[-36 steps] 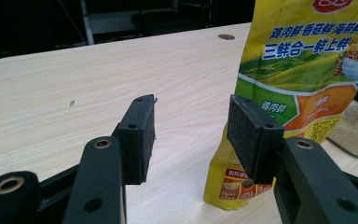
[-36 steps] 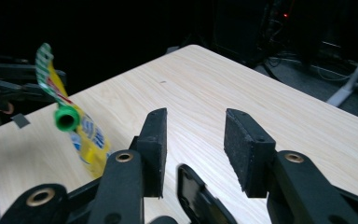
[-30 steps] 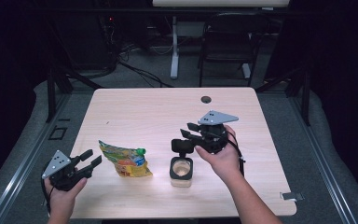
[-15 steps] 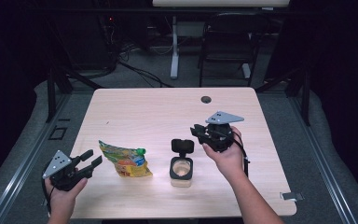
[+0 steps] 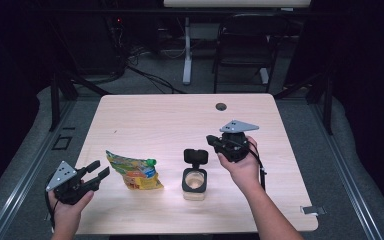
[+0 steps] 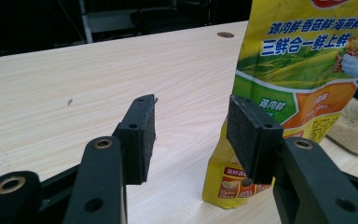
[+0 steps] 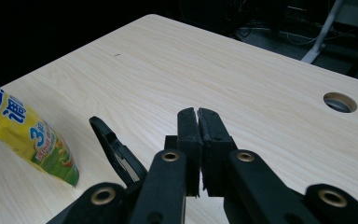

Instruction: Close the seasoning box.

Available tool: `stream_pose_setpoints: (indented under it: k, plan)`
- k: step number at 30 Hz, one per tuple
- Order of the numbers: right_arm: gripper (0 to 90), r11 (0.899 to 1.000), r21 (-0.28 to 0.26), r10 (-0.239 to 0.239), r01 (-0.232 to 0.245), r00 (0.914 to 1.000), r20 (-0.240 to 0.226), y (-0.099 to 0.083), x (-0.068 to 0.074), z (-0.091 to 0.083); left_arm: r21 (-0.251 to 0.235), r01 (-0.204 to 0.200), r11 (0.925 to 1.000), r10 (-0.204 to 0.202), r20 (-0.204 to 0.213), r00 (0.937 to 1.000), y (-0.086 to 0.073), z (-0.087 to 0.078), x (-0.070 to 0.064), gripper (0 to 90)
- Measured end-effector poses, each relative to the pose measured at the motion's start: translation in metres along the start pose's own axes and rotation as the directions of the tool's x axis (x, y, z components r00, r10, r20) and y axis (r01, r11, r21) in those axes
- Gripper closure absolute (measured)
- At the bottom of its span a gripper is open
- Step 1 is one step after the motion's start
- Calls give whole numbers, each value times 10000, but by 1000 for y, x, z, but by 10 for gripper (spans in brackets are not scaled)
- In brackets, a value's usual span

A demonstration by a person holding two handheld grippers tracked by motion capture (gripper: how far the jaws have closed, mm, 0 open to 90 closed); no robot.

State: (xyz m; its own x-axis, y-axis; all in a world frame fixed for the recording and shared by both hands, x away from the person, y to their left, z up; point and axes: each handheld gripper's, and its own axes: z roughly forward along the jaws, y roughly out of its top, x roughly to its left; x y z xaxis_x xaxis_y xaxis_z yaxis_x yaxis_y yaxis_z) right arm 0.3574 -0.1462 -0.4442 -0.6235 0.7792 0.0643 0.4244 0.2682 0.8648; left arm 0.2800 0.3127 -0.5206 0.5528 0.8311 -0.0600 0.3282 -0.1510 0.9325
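Note:
A yellow-green food pouch (image 5: 132,172) with a green cap lies on the table's front left. To its right stands a small jar (image 5: 195,181) of pale grains with its black flip lid (image 5: 196,156) raised. My left gripper (image 5: 94,173) is open just left of the pouch, and in the left gripper view the pouch (image 6: 298,70) stands right behind its right pad (image 6: 251,135). My right gripper (image 5: 211,139) is shut on nothing, a little right of and beyond the lid. The right gripper view shows the shut right gripper (image 7: 198,116) with the lid (image 7: 116,149) to its left.
The wooden table (image 5: 180,120) has a round cable hole (image 5: 221,106) near its far edge. A white tag (image 5: 312,210) lies at the front right corner. Chairs, stands and cables fill the dark floor beyond the table.
My right gripper has drawn back to the right, away from the jar's raised lid. The left gripper, pouch and jar have stayed put.

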Motion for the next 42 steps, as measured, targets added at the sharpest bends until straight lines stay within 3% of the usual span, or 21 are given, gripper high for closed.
stream_pose_setpoints:
  k: [8, 28, 37, 42]
  plan:
    - [900, 9997, 133, 212, -211, 9998, -54, -1, -1, 6, -29, 4, 10000, -3, 10, 10000, 0, 0, 0, 523]
    - [900, 9996, 231, 150, -140, 9990, -422, -7, 9, 13, -52, -47, 10000, 47, 86, 10000, 2, -1, -2, 543]
    - [900, 9999, 115, 48, -40, 9979, -643, -6, 11, 10, -125, 98, 9999, -96, 204, 9997, 11, -4, -17, 591]
    - [897, 10000, -94, 9, -17, 9966, -825, -6, 12, 8, 68, -311, 9995, 309, 348, 9989, 15, -10, -31, 622]
